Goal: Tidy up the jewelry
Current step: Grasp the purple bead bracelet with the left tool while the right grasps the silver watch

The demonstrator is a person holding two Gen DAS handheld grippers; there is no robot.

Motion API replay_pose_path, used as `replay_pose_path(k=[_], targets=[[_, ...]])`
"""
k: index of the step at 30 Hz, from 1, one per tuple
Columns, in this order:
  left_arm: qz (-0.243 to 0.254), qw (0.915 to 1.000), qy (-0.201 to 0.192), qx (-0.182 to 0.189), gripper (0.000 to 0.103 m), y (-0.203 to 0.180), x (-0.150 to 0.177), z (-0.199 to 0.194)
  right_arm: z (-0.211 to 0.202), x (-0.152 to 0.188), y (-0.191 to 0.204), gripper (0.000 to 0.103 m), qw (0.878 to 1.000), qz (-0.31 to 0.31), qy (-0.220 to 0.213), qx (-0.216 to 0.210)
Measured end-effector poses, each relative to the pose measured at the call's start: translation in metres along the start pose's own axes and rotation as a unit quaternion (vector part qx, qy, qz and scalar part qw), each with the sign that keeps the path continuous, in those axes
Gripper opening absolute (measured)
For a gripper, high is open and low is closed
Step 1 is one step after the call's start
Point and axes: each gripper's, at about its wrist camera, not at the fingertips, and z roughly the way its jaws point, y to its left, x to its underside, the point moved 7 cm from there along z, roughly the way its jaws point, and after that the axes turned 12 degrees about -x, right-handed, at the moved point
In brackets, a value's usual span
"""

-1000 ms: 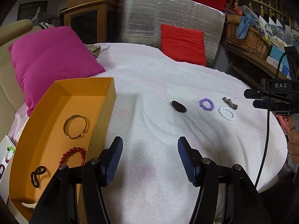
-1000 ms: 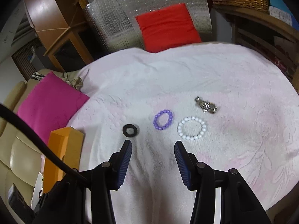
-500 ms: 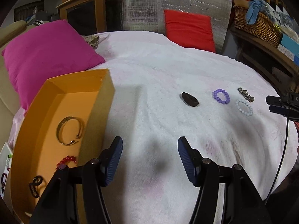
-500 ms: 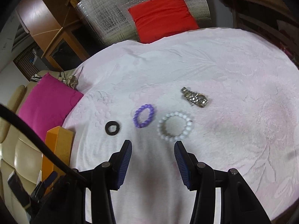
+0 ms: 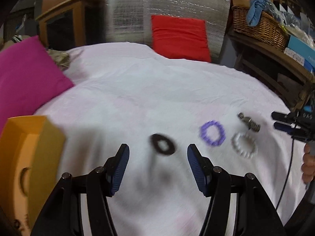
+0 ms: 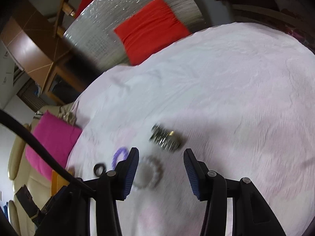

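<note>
Left wrist view. The left tool (image 5: 158,158) stands part open with nothing between its blue ribbed pads. The flat black ring-shaped piece (image 5: 163,144) lies on the white fleece-covered desk (image 5: 137,90) just beyond the tool's tips, roughly centred in the gap. It looks rigid and light; a likely hold is across the outer rim, one pad on each side, since the soft pile leaves little room to get under it. To its right, toward the desk's right edge, lie the purple beaded bracelet (image 5: 212,132), the white beaded bracelet (image 5: 243,144) and the grey metal link watch band (image 5: 249,122), the last two nearly touching. The orange open cardboard box (image 5: 29,147) sits at the left edge. The right tool (image 5: 283,123) enters from the right edge of the desk.

Right wrist view. The right tool (image 6: 161,166) is likewise part open and empty. The white beaded bracelet (image 6: 150,174) lies just inside its left pad; the metal link watch band (image 6: 165,138) lies just beyond the tips. Motion blur hides fine detail. The beaded loops are probably elastic and light, and will deform and roll: pinch across one side of the loop, not the whole hoop. The metal band is judged heavier, limp and slippery; grip its bunched middle.
</note>
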Motion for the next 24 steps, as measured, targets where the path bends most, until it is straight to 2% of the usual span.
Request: replay_pose_path(k=[4, 9, 14, 21, 24], targets=[[0.0, 0.9997, 0.023, 0.013, 0.062, -0.024, -0.006, 0.028, 0.021, -0.011, -0.003, 0.051, 0.999, -0.021, 0.023, 0.006], [0.001, 0.9991, 0.029, 0.032, 0.062, -0.042, -0.021, 0.042, 0.044, -0.022, -0.004, 0.051, 0.998, -0.041, 0.044, 0.016], [0.013, 0.9982, 0.049, 0.032, 0.062, -0.056, -0.026, 0.064, 0.065, -0.028, 0.004, 0.051, 0.996, -0.062, 0.064, 0.019], [0.045, 0.994, 0.078, 0.062, 0.062, -0.08, -0.024, 0.073, 0.097, -0.016, 0.011, 0.051, 0.984, -0.115, 0.111, 0.072], [0.057, 0.9911, 0.091, 0.079, 0.062, -0.089, -0.021, 0.075, 0.101, -0.01, 0.015, 0.052, 0.975, -0.157, 0.121, 0.099]])
